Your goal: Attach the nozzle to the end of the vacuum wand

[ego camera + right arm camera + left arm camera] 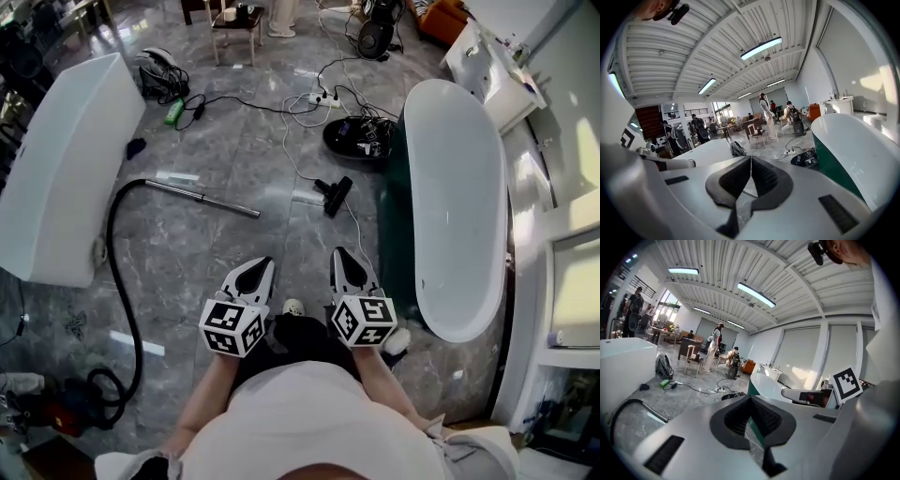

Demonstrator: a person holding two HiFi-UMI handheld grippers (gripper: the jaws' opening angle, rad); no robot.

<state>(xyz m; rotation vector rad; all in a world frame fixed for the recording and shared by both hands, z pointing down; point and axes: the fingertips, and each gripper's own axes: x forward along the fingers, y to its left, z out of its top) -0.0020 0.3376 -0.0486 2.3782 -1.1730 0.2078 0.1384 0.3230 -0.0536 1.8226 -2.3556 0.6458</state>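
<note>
Lying apart, vacuum wand [202, 198], nozzle [334, 195], bathtub [459, 187] beside nozzle, power strip [323, 97] beyond

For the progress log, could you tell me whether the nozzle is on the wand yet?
Off: the nozzle lies well apart from the wand and its free end.

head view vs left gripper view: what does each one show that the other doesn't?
Head view only: the black nozzle lying on the floor ahead, and the red vacuum body at lower left.

Left gripper view only: the ceiling lights, the people at the far end of the room, and the window blinds.

Both: the vacuum wand and its black hose on the floor at left, the green-sided bathtub, and the left gripper, jaws together with nothing between them.
</note>
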